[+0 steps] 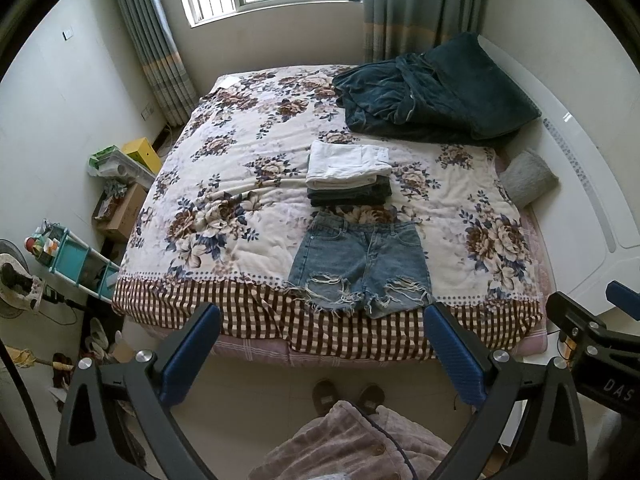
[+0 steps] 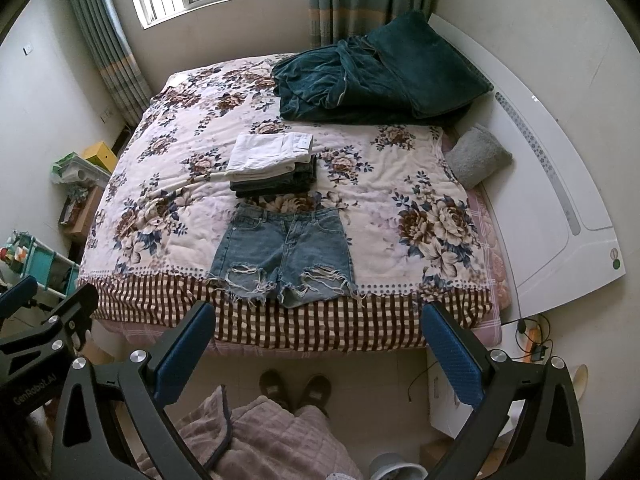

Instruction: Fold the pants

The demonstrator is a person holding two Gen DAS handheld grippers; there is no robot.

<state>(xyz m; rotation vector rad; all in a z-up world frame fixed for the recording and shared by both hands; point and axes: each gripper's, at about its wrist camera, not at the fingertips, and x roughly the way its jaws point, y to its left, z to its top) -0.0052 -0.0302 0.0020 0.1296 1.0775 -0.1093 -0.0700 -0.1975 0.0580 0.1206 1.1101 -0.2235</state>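
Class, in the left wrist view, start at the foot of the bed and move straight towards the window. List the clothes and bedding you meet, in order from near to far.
Denim shorts spread flat at the checked edge → stack of folded clothes, white pair on top → dark green blanket, heaped at the far right of the bed.
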